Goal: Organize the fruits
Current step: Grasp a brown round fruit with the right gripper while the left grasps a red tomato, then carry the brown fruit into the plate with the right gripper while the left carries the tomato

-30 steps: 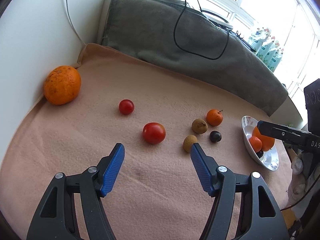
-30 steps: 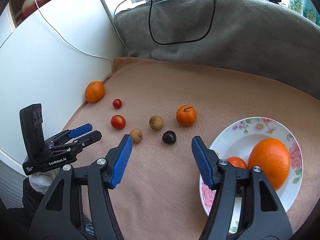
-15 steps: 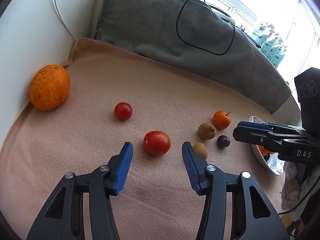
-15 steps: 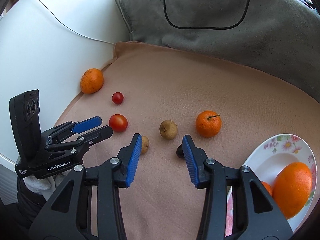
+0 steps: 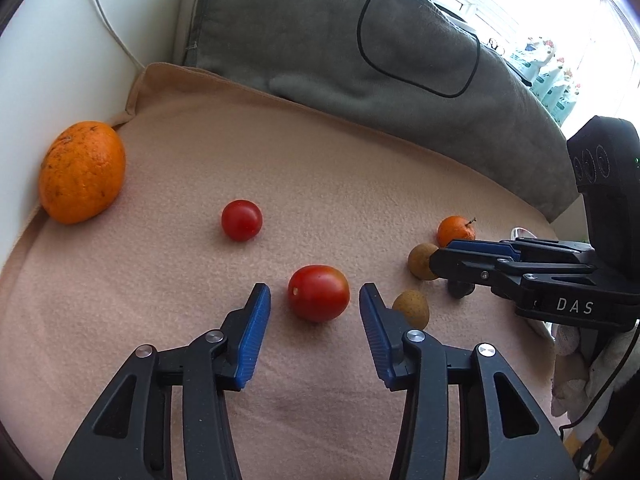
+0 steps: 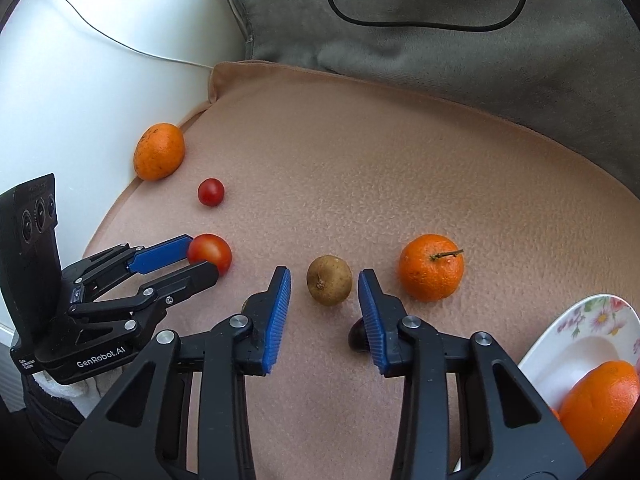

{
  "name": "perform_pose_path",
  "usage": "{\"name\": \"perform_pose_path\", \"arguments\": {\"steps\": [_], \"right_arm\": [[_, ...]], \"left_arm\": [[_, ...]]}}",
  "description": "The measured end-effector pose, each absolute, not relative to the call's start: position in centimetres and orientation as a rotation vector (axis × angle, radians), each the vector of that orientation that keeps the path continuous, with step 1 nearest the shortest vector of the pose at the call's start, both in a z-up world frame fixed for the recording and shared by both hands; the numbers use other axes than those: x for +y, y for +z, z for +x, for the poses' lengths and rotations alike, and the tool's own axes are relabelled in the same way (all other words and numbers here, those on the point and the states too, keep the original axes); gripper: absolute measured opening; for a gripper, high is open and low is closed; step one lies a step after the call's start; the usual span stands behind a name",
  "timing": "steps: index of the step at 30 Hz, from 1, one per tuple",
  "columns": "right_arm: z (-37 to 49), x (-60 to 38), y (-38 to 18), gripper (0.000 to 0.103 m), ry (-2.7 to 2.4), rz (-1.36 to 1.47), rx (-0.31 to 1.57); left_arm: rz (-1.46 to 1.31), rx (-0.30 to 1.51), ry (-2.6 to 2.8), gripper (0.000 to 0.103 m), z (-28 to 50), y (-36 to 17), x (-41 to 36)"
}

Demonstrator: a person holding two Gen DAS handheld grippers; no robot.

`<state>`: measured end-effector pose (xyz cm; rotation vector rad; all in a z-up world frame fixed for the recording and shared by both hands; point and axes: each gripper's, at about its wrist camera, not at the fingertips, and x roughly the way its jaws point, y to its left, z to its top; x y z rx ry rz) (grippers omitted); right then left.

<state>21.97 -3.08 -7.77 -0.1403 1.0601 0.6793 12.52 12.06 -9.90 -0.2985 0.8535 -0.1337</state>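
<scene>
Currently listed: left gripper (image 5: pixel 315 312), jaws wide, straddling the large tomato (image 5: pixel 319 293) on the peach blanket (image 5: pixel 320 160); right gripper (image 6: pixel 325 300), jaws likewise wide, bracketing the brown longan (image 6: pixel 329 280), with the dark fruit (image 6: pixel 357 338) just beside its right finger. Neither fruit gripped yet. Recommended handling: centre each fruit between the pads, close gently to avoid bruising or rolling, then carry toward the floral plate (image 6: pixel 576 332).

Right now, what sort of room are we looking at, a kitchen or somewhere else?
Probably a home living space, not a kitchen: fruit lies on a peach blanket spread over a soft surface, a grey cushion with a black cable sits behind it, and a flowered plate holds an orange.
</scene>
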Motion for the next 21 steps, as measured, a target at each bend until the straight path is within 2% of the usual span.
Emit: {"name": "perform_pose_path", "arguments": {"steps": [6,13,21], "right_arm": [[22.3,-2.6,-8.7,0.033,0.676,-0.165,1.073],[22.6,-2.3,-9.3,0.028,0.671,-0.175,1.076],[22.3,-2.7,-9.0,0.027,0.666,-0.153,1.068]], "left_arm": [[-0.294,0.86,-0.138,0.044,12.9,-10.2,12.1],[-0.293,0.858,-0.141,0.032,12.9,-10.4,11.9],[-0.294,0.848,-0.136,0.032,12.5,-10.2,12.0]]}}
